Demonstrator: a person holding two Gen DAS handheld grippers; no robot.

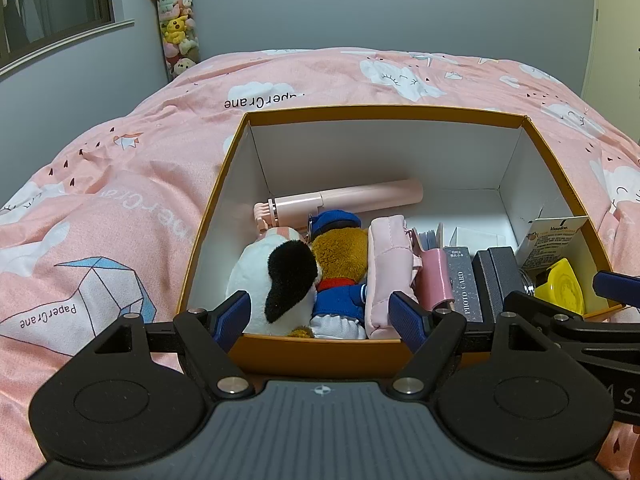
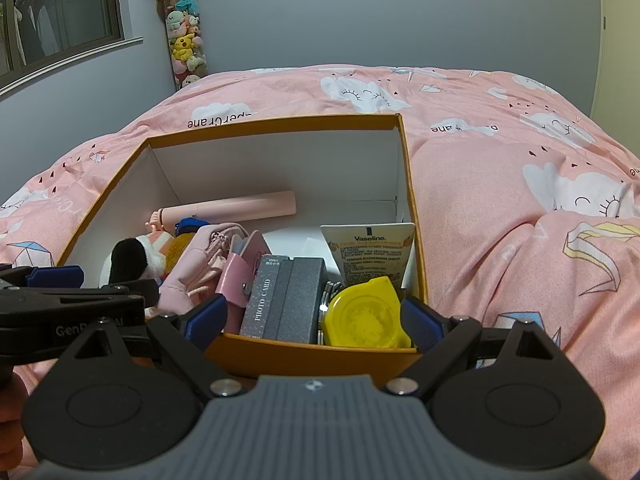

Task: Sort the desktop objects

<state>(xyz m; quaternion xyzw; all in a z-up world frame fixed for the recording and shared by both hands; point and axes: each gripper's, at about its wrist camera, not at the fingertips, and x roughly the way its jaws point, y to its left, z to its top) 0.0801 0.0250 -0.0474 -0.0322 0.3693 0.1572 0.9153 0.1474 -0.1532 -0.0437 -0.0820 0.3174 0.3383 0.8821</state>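
Both the left hand-held gripper [image 1: 318,316] and right hand-held gripper [image 2: 314,318] hang wide open, empty, before the orange box [image 1: 320,350], apparently since everything looks stowed.

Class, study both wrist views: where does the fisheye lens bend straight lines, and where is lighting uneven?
Left wrist view: the orange cardboard box's rim bows and the corners go dark; the box's white inner walls are bright. Right wrist view: the window frame curves, and shadow falls behind the dark grey photo-card box; the print on the white Vaseline tube stays legible.
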